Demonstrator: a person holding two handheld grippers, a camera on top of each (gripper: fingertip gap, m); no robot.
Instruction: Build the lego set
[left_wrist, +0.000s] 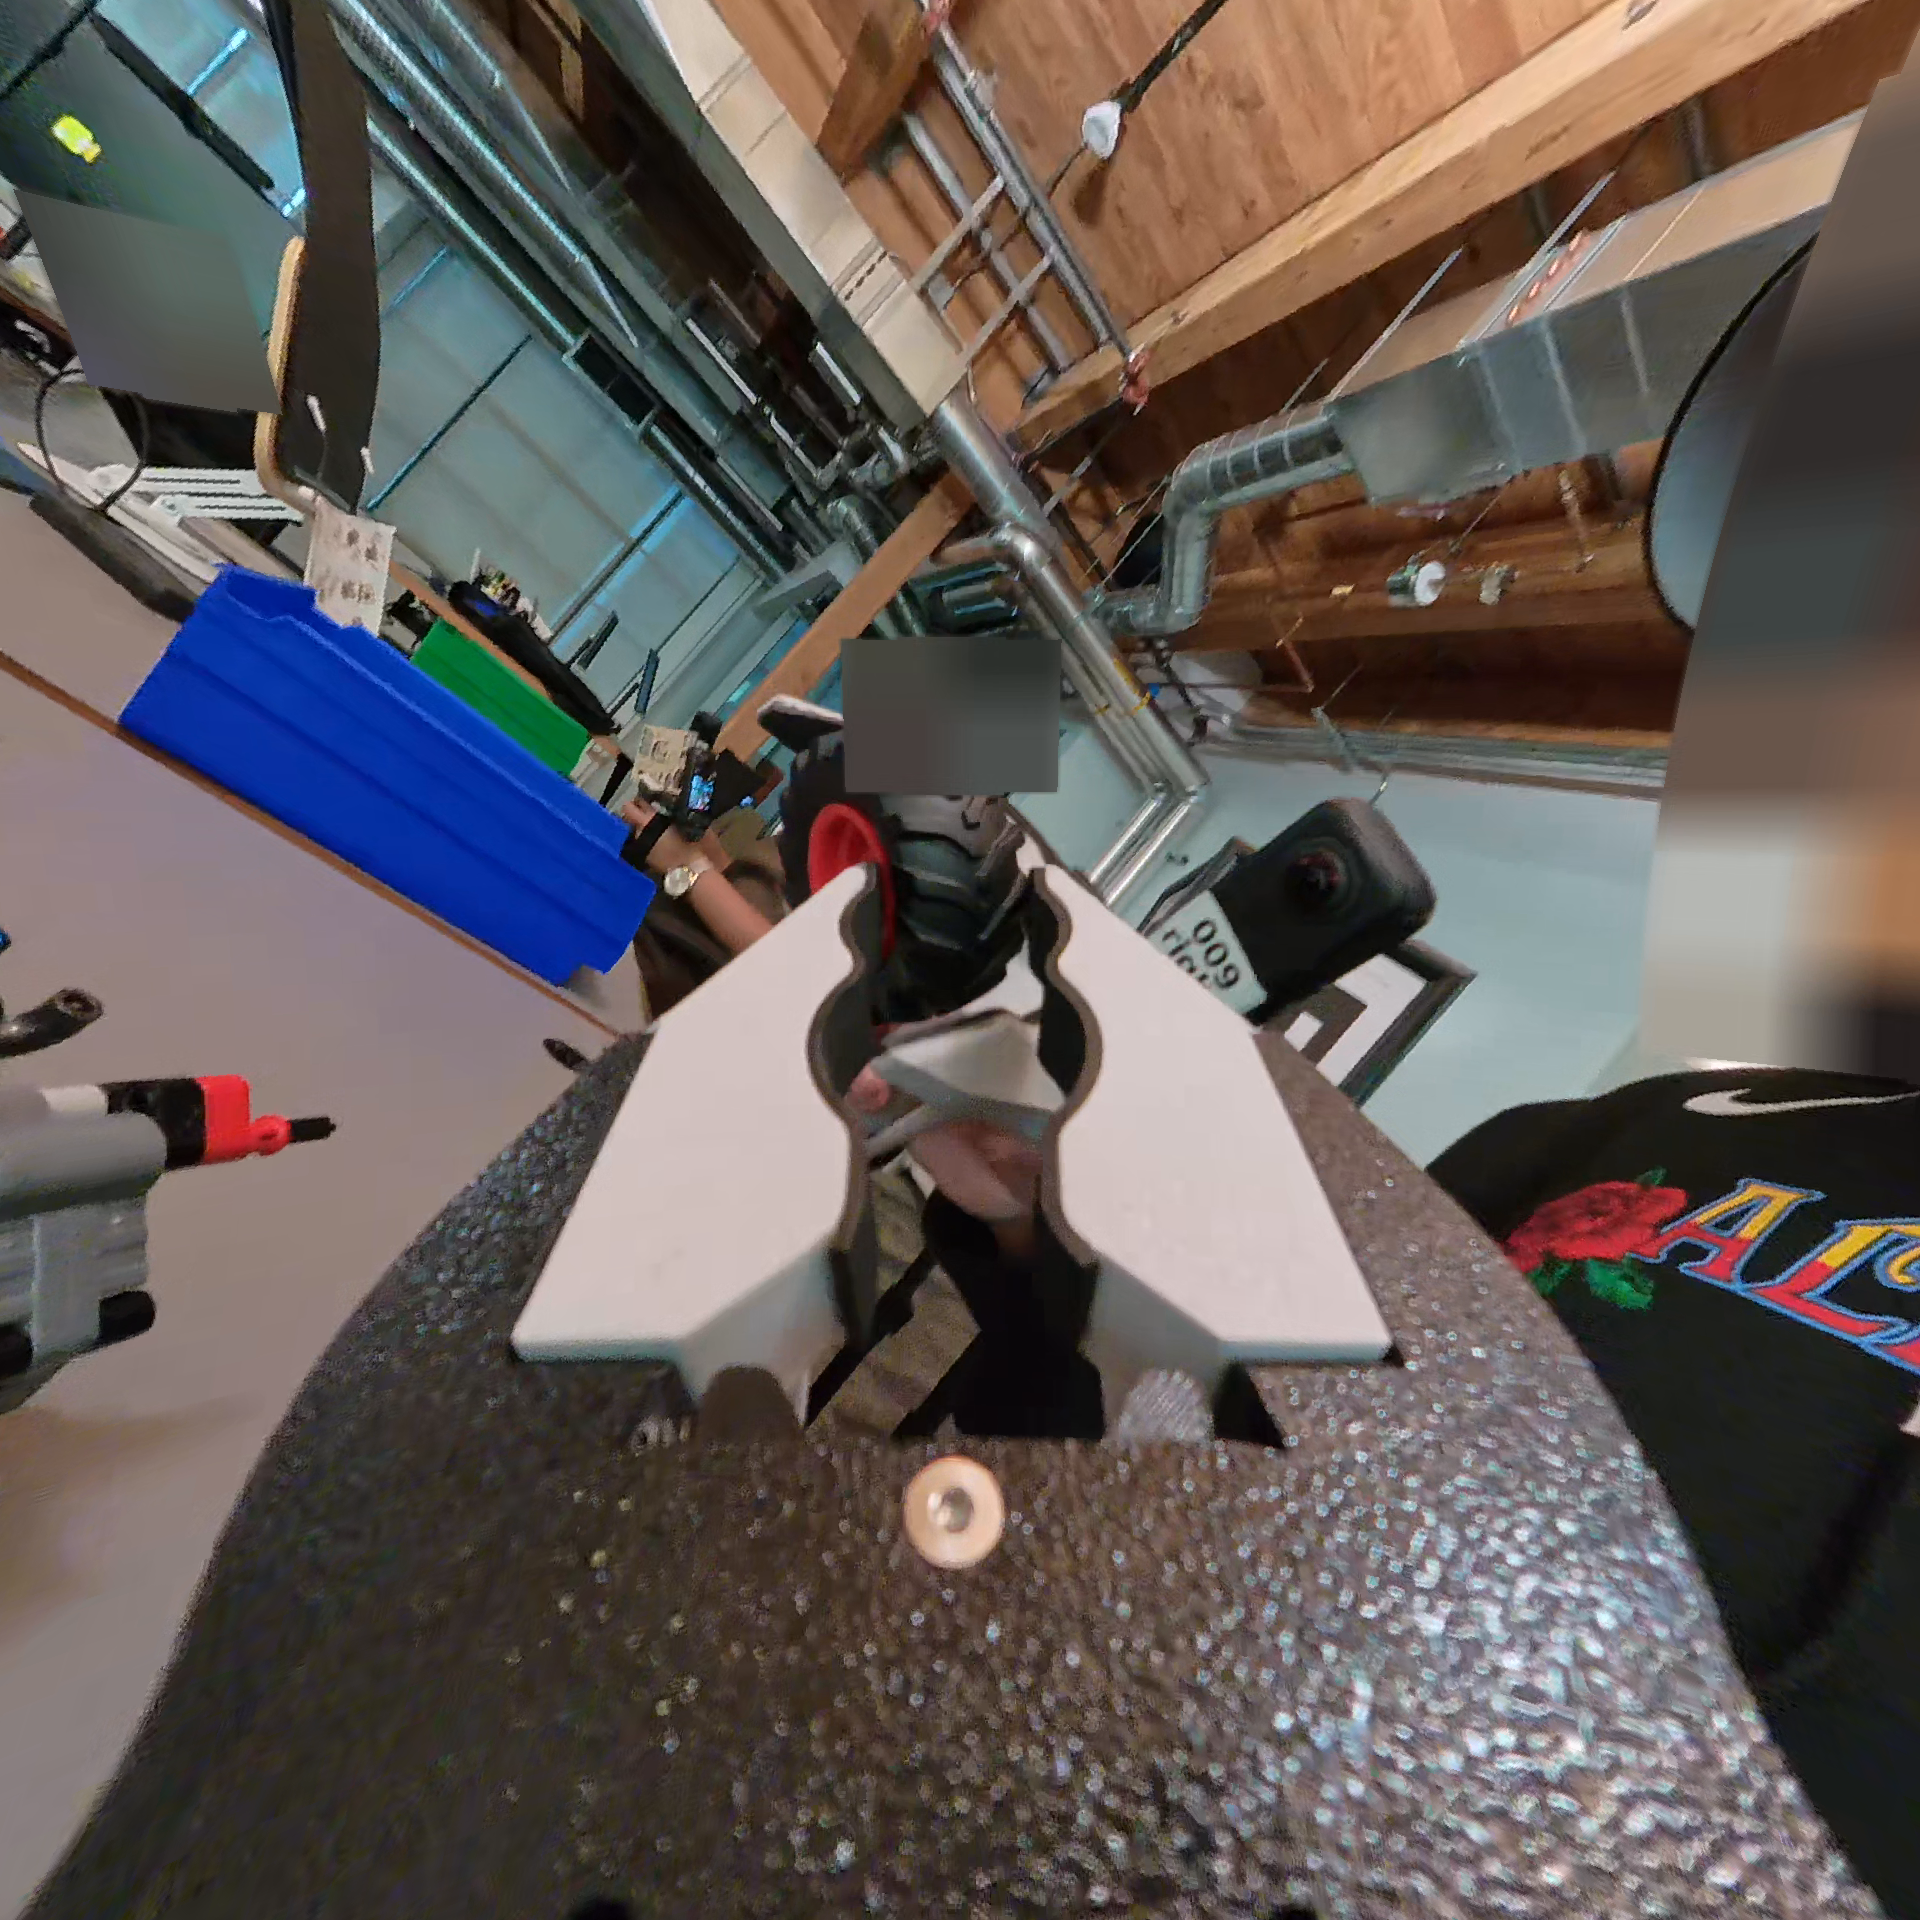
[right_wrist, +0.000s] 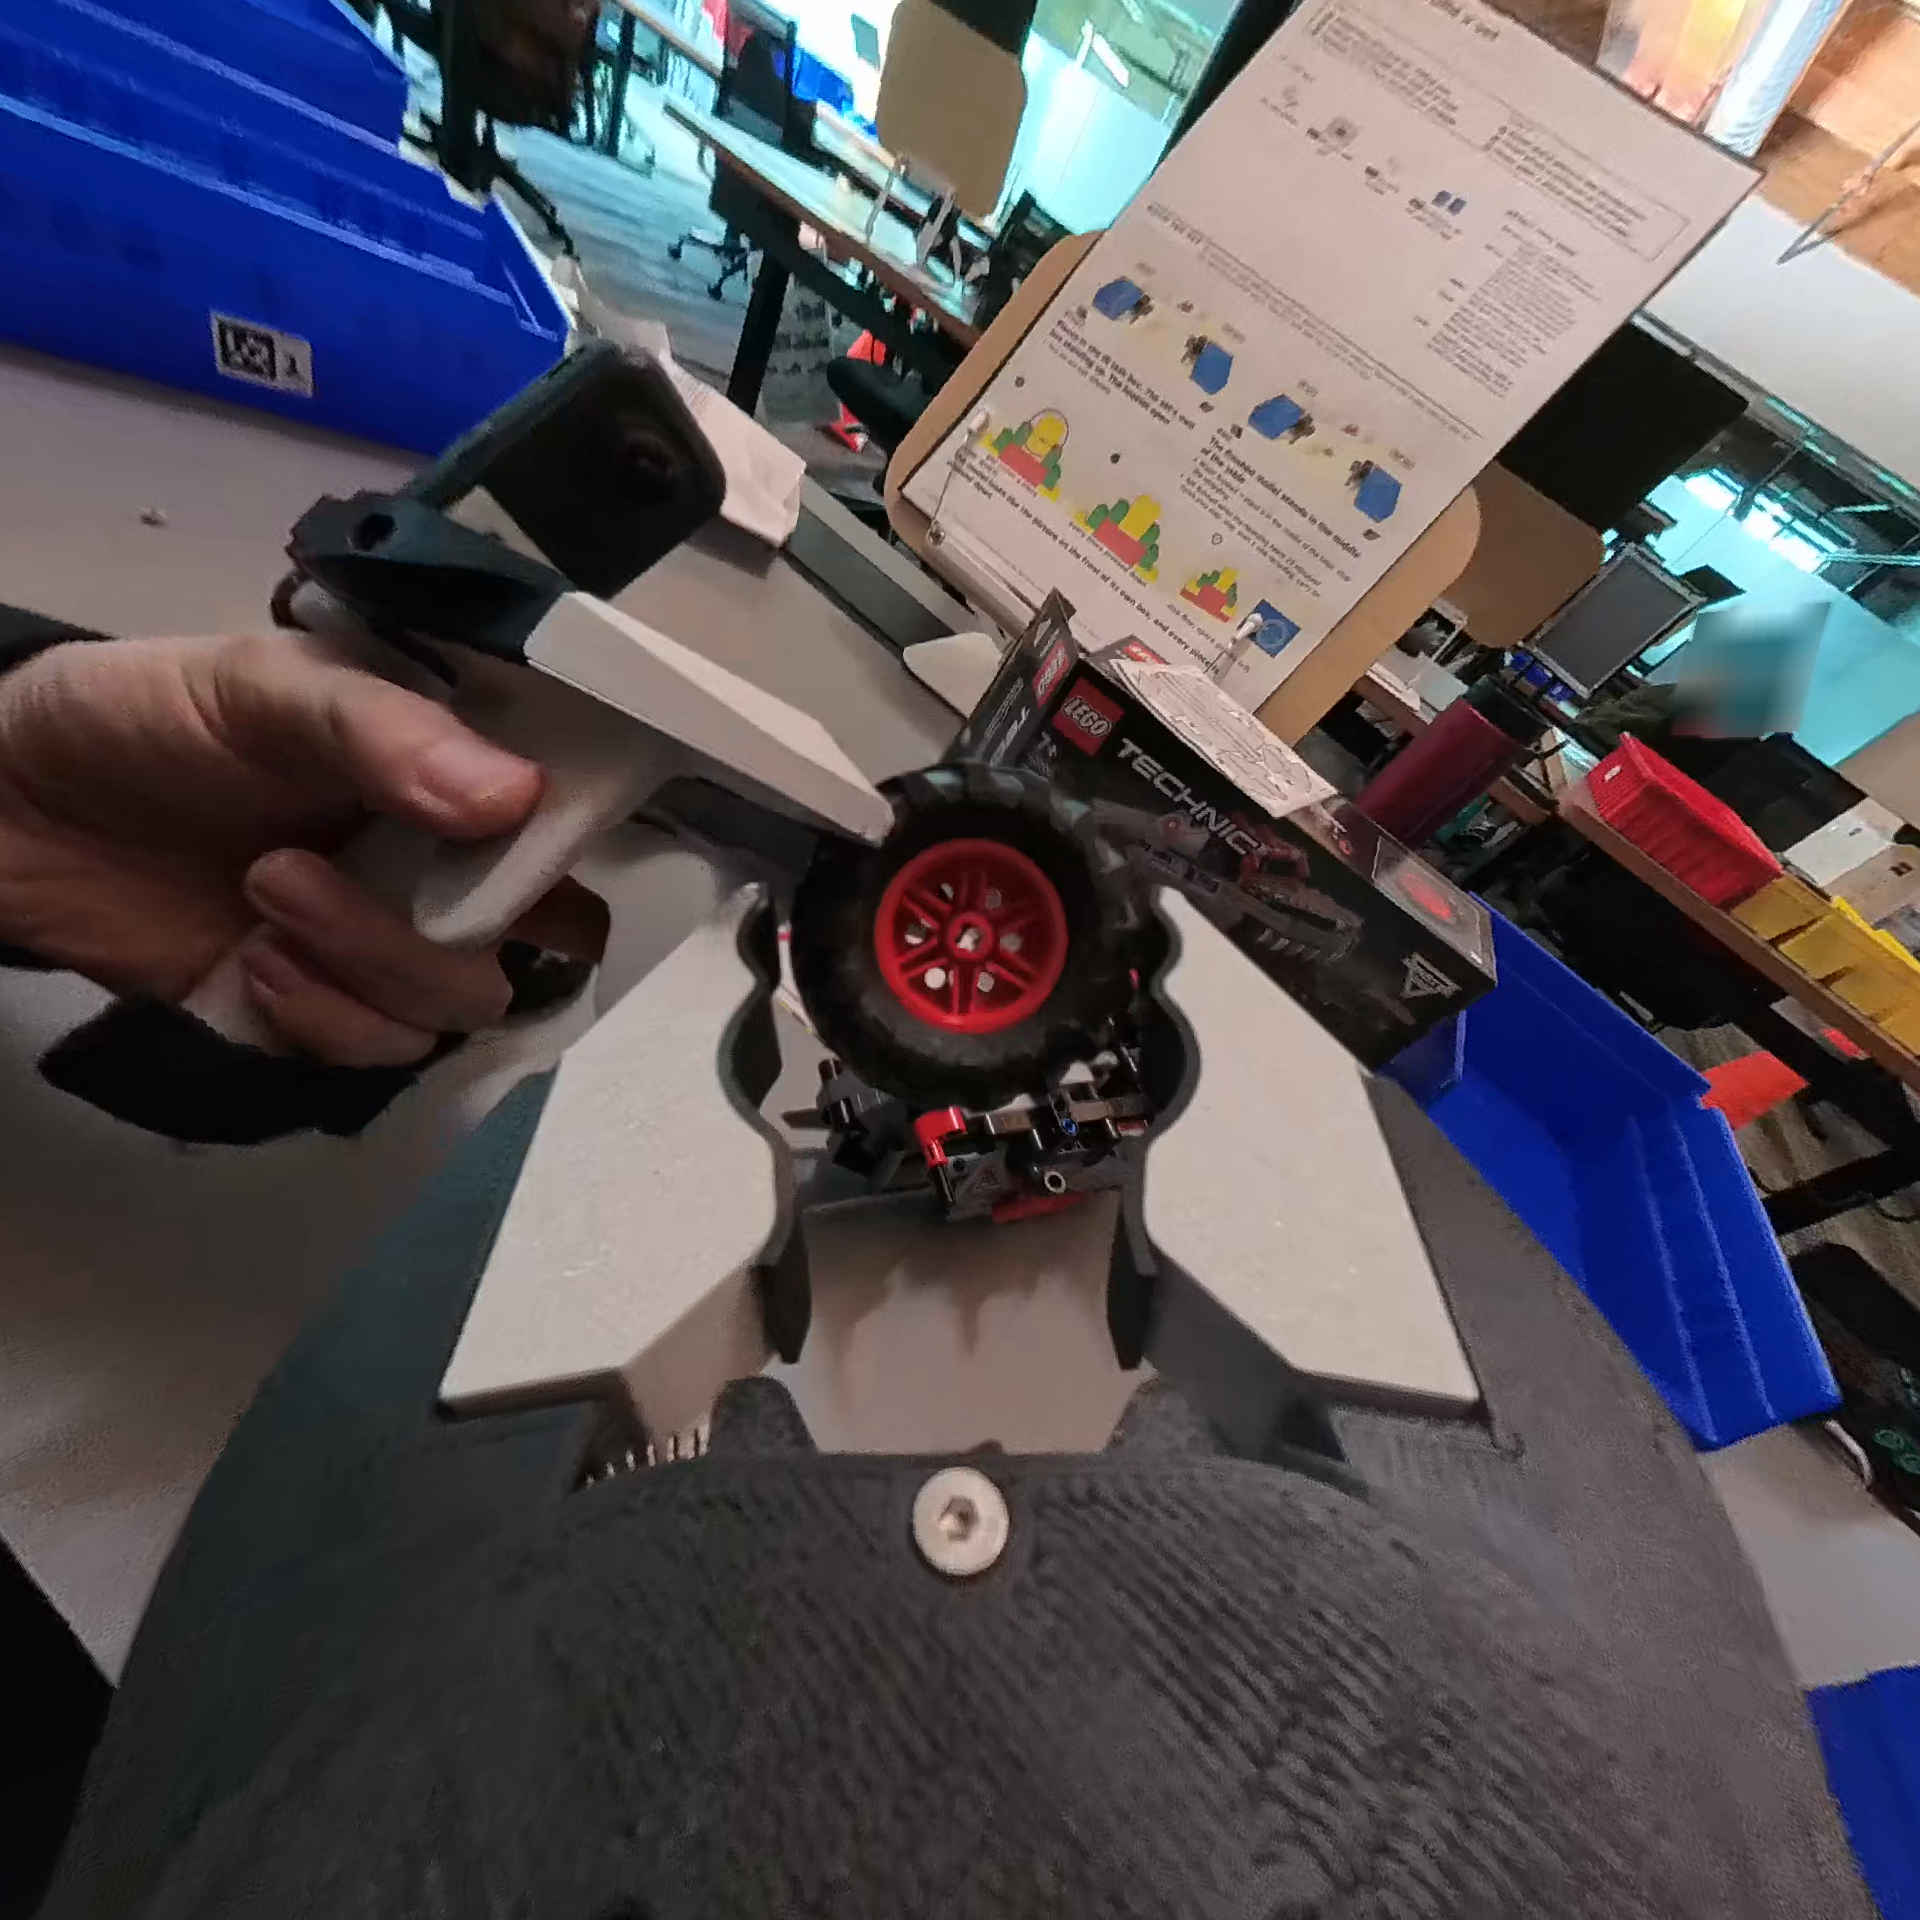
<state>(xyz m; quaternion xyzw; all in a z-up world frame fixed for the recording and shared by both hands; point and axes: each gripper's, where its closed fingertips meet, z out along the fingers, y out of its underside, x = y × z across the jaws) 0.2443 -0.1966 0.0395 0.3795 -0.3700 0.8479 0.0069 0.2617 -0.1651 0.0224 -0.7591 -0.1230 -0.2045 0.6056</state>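
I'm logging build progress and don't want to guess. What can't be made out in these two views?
- Right wrist view: the black and red lego chassis is mostly hidden behind the black tyre with a red rim.
- Left wrist view: the left claw covers that tyre; whether it grips is unclear.
- The grey lego assembly is cut off at the left edge.

In the left wrist view, the wheel (left_wrist: 914, 914) at centre is mostly hidden behind the grey fingers (left_wrist: 748, 1091), and a grey and red piece (left_wrist: 125, 1153) is cut off by the left edge. In the right wrist view, the dark chassis (right_wrist: 997, 1143) under the wheel (right_wrist: 966, 935) is blurred, its parts too small to tell, and the blue bin (right_wrist: 1621, 1195) runs off the right edge.
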